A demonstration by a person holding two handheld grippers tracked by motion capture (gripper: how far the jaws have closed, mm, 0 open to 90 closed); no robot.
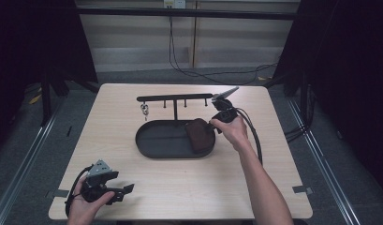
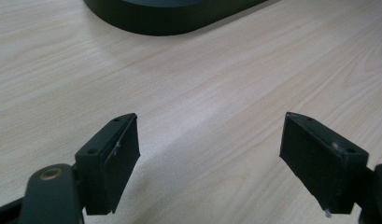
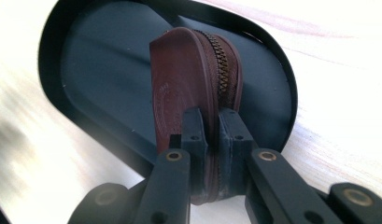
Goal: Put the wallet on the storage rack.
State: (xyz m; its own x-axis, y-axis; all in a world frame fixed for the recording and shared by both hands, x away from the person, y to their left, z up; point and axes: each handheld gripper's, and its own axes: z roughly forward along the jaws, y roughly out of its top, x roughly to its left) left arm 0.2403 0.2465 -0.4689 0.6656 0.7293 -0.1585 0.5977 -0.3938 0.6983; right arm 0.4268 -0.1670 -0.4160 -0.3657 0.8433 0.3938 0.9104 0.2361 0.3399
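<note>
**High view, then each gripper view: pouch clamped over the tray**

High view: a pale wooden table (image 1: 180,187) carries a dark oval tray (image 1: 154,140) with a black hook rack (image 1: 174,98) rising at its far side; a small set of keys (image 1: 144,110) hangs from a hook near the rack's left end. The right gripper (image 1: 216,123), held in the person's right hand (image 1: 233,132), reaches in from the tray's right end and grasps a brown zip pouch (image 1: 198,134), which sits over the right part of the tray. Whether the pouch touches the tray floor cannot be told. The left gripper (image 1: 121,191) rests in the left hand (image 1: 86,206) at the near left corner of the table, well apart from the tray.

Left gripper view: the two black jaws stand wide apart, released, with bare wood grain between them. The tray's dark rim (image 2: 165,21) curves across the top edge.

Right gripper view: the jaws are clenched on the pouch (image 3: 179,88), pinching its near edge from both sides beside the zip (image 3: 222,60). The pouch stands on edge, zip uppermost, above the tray's dark floor (image 3: 100,70) near its rounded end.
</note>
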